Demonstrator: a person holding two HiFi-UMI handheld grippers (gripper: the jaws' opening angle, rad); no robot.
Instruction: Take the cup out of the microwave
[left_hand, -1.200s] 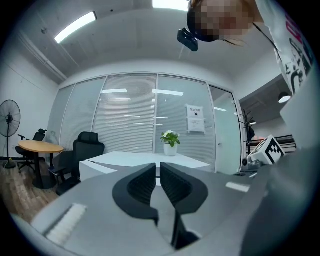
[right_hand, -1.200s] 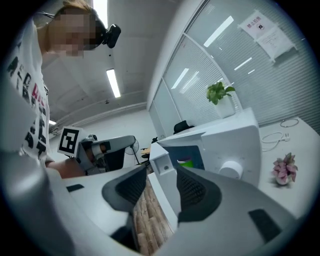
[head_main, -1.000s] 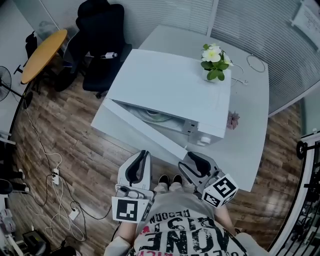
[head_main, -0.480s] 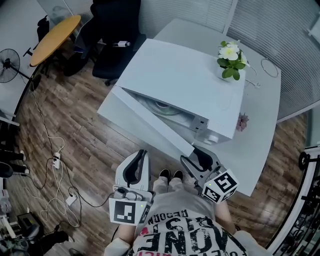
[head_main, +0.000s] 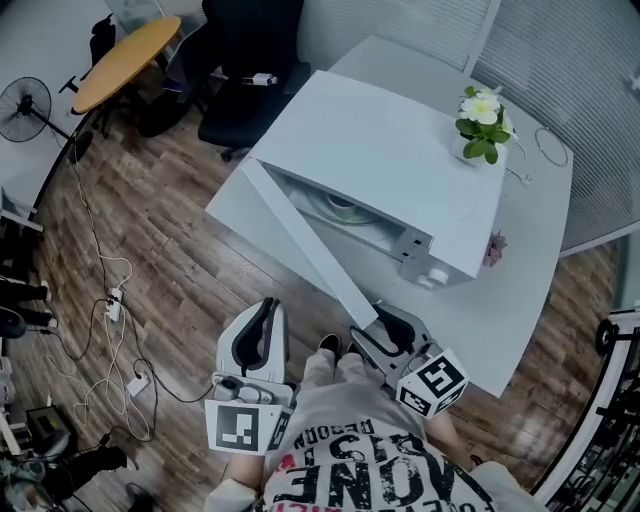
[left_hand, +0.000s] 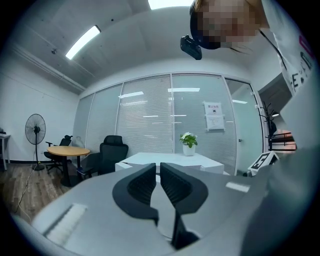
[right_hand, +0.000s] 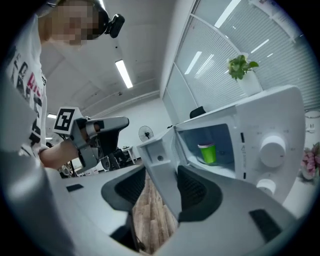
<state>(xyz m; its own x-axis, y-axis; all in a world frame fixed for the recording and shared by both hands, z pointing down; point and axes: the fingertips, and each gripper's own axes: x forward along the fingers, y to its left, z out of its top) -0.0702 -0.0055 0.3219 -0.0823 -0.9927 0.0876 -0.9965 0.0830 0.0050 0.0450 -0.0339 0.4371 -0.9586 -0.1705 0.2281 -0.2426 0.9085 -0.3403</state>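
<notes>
Right hand-held gripper (right_hand: 161, 175) jaws opening, microwave door (right_hand: 156, 149) edge between them. Green cup (right_hand: 207, 153) inside microwave (right_hand: 272, 117) beyond. Left hand-held gripper (left_hand: 159, 169) nearly pressed together, empty.

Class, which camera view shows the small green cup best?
The right gripper view: the green cup stands upright inside the open white microwave. The head view and the left gripper view show no cup.

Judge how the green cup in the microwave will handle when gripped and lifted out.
The cup looks small, probably plastic or paper, so it is likely light and may squash under a hard grip. It stands upright and is taller than it is wide, so a sideways nudge could tip it. Whether it holds liquid cannot be seen.
</notes>
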